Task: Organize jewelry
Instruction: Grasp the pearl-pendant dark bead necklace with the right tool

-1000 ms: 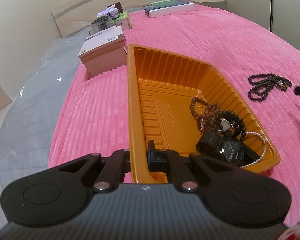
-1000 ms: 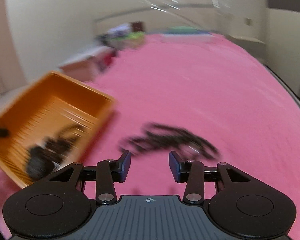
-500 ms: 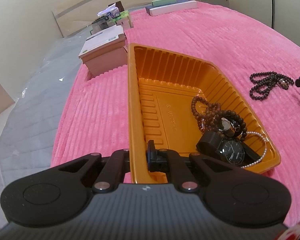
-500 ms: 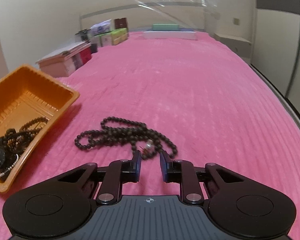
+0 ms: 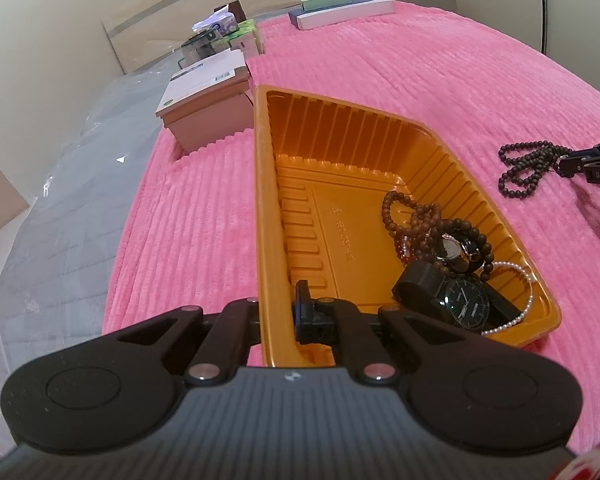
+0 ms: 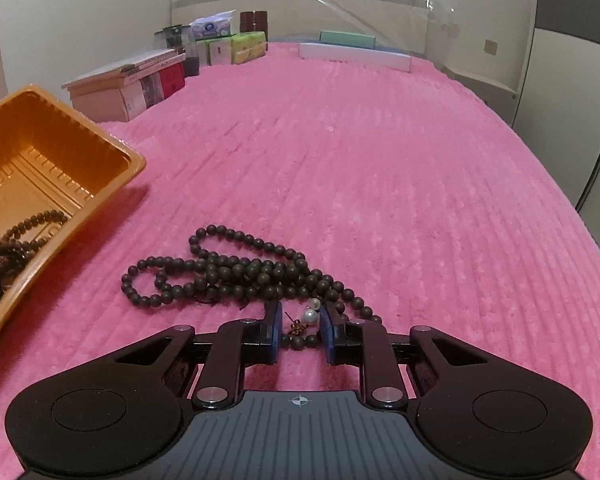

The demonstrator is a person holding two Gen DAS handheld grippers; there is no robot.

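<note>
while coiled on pink cover | bead necklace (image 6: 236,276) | dark, round beads

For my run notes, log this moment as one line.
left gripper: shut on orange tray wall | right gripper: closing around dark bead necklace, not pinched

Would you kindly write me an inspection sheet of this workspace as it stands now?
Surface: pink ribbed blanket over a bed.
Job's things: orange tray holding brown bead strands, two watches and a pearl strand; dark bead necklace loose on the blanket beside the tray.
Clutter: boxes and packets along the far edge.
Grippers: left gripper shut on the tray's near wall; right gripper low over the necklace's pearl end, jaws have just been closing, a gap still showing beside the beads.
Cables: nothing seen.
Surroundings: pale walls, clear plastic sheeting on the bed's side.
</note>
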